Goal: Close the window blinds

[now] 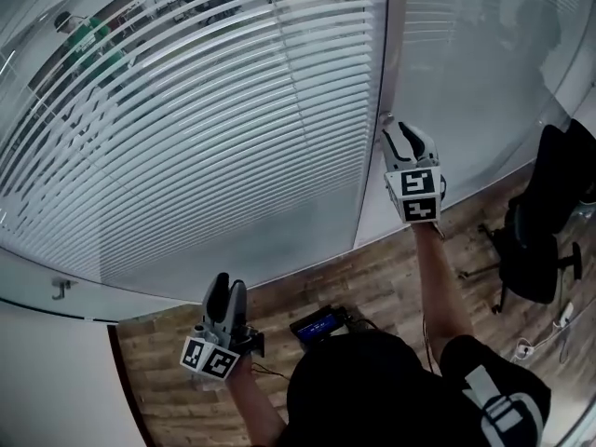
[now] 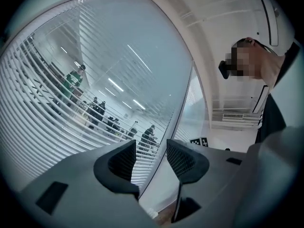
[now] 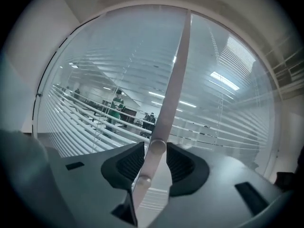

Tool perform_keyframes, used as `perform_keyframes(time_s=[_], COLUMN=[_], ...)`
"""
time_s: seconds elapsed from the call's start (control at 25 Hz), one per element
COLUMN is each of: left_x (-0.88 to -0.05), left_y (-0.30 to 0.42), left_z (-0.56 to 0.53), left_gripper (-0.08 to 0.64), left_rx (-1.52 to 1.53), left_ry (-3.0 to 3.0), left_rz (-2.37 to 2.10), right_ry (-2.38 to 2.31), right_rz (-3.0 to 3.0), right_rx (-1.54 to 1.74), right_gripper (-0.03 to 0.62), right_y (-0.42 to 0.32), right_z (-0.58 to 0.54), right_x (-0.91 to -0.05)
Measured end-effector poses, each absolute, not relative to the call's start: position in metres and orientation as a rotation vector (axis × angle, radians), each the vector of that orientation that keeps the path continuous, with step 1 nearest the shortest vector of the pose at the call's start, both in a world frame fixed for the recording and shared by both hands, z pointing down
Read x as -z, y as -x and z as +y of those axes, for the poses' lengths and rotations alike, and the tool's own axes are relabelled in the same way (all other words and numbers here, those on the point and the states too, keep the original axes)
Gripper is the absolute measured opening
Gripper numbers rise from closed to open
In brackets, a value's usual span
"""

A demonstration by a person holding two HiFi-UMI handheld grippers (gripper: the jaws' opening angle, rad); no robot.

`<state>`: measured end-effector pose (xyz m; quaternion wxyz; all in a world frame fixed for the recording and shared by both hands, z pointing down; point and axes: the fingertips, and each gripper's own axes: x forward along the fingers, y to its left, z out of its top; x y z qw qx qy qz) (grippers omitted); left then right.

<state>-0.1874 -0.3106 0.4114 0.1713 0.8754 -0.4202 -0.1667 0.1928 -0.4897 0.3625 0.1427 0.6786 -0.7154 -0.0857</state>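
place: office | evidence: glass partition [image 1: 466, 82] with slatted blinds [image 1: 205, 138]; black swivel chair [image 1: 540, 240]; ceiling strip lights [image 2: 116, 84] beyond

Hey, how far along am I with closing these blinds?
Done: nothing; the left pane's slats still show people through their gaps. In hand: the right gripper has open jaws either side of a knob on the frame post, not clamped. To do: probably grip and turn it until the slats shut. The left gripper is open, empty.

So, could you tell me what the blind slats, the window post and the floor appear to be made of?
Blind slats: thin pale strips with a soft sheen, probably painted metal or plastic. Window post: smooth matt pale grey, likely coated metal. Floor: brown grained planks, wood or wood-look laminate.
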Motion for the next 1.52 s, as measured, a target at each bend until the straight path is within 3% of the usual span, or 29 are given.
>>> perform_keyframes(time_s=[0.68, 1.28, 1.36, 1.52], left_x=[-0.415, -0.413, -0.414, -0.414], left_y=[0.213, 0.212, 0.212, 0.211], left_z=[-0.315, -0.307, -0.307, -0.306], left_gripper=[0.198, 0.198, 0.198, 0.198], left_rx=[0.489, 0.480, 0.476, 0.466], left_ry=[-2.462, -2.462, -2.463, -2.463], left_rz=[-1.229, -1.243, -1.242, -1.246], right_ry=[-1.912, -2.073, -2.054, -2.019], right_rz=[-1.966, -2.634, -2.640, -2.266], right_rx=[0.259, -0.923, -0.864, -0.131], right_gripper=[0.127, 0.126, 0.126, 0.143], right_y=[-0.196, -0.206, -0.206, -0.204], right_z=[-0.517, -0.518, -0.519, -0.511], right_x=[-0.366, -0.375, -0.375, -0.375])
